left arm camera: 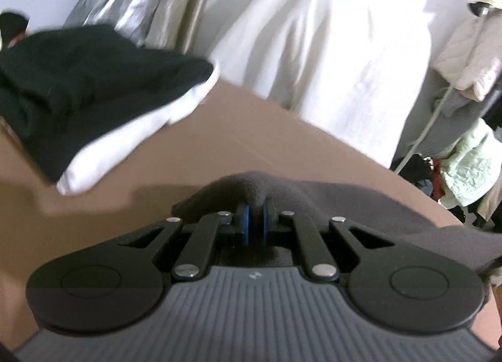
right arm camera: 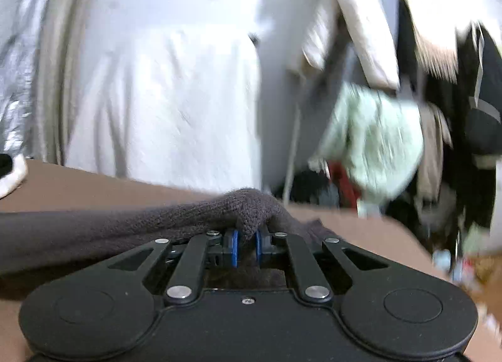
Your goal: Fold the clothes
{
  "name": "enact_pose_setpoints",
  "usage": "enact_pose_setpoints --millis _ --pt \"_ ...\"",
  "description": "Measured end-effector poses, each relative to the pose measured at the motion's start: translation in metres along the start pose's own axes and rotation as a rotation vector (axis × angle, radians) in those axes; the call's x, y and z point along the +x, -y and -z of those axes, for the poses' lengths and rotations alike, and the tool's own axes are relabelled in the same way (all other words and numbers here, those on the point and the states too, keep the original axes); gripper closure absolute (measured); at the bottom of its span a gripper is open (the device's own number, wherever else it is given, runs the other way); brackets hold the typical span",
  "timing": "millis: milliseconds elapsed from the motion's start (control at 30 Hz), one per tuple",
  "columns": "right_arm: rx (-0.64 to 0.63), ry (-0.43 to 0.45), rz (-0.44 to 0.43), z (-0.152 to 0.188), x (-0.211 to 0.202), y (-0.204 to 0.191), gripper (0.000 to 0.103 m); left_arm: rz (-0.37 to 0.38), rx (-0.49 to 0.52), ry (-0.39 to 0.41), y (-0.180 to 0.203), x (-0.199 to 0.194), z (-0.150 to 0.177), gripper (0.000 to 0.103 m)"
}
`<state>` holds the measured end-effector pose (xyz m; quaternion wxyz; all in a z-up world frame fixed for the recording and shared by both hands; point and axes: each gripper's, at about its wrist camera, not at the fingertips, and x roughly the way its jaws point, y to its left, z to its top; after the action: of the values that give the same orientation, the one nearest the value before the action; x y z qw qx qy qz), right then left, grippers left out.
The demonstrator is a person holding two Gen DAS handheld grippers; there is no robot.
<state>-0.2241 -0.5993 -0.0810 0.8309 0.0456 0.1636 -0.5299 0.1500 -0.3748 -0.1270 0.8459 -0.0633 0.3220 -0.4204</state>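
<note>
Blurred clothes heap [right arm camera: 376, 142]; grey knit [right arm camera: 94, 224] cut off.

A brown tabletop [left arm camera: 219, 142] carries the clothes. At its far left lies a stack of folded garments: a black garment [left arm camera: 78, 79] on top of a white one [left arm camera: 125, 142]. Nearer, a dark grey knitted garment [right arm camera: 125, 220] lies across the surface, its fabric bunched up into a peak at each camera.

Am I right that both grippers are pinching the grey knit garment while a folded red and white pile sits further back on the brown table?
Not quite: the pile is black and white, as the left wrist view shows. Both the left gripper and right gripper do pinch the grey knit garment on the brown table.
</note>
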Motion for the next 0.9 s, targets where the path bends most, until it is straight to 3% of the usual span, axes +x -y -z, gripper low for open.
enact_pose_setpoints --millis 233,300,367,433,467,500,533,567,600,700,767,867,900 --pt "0.388 -0.344 -0.120 0.034 0.047 0.043 0.093 -0.076 0.115 -0.042 0.017 0.018 0.019 0.095" --pt "0.428 -0.346 -0.165 0.041 0.044 0.046 0.092 -0.054 0.096 -0.032 0.019 0.011 0.016 0.095" --pt "0.489 -0.275 -0.346 0.029 0.029 0.053 0.091 0.027 -0.011 0.003 0.010 -0.006 0.002 0.095" --pt "0.551 -0.182 -0.544 0.014 0.005 0.064 0.091 0.055 -0.064 0.087 0.003 -0.029 -0.014 0.099" --pt "0.581 -0.134 -0.642 0.007 -0.007 0.070 0.091 0.046 -0.059 0.143 0.002 -0.041 -0.021 0.101" --pt "0.546 -0.095 -0.659 0.003 -0.018 0.071 0.091 0.002 -0.005 0.211 0.005 -0.054 -0.025 0.101" --pt "0.528 -0.083 -0.659 0.005 -0.022 0.072 0.092 -0.051 0.064 0.273 0.009 -0.063 -0.027 0.101" --pt "0.486 -0.127 -0.578 0.008 -0.014 0.070 0.093 -0.092 0.122 0.311 0.012 -0.068 -0.029 0.101" --pt "0.442 -0.173 -0.491 0.012 -0.006 0.067 0.093 -0.102 0.150 0.297 0.012 -0.066 -0.030 0.101" --pt "0.201 -0.333 -0.190 0.029 0.028 0.038 0.093 -0.001 0.044 0.116 -0.002 -0.041 -0.023 0.100" --pt "0.187 -0.385 -0.158 0.037 0.045 0.023 0.093 0.049 0.067 0.037 0.007 -0.029 -0.008 0.099" --pt "0.166 -0.311 -0.157 0.023 0.056 0.010 0.093 0.105 0.200 -0.053 0.038 -0.016 0.017 0.092" --pt "0.163 -0.280 -0.163 0.021 0.055 0.016 0.093 0.128 0.249 -0.074 0.050 -0.013 0.025 0.079"
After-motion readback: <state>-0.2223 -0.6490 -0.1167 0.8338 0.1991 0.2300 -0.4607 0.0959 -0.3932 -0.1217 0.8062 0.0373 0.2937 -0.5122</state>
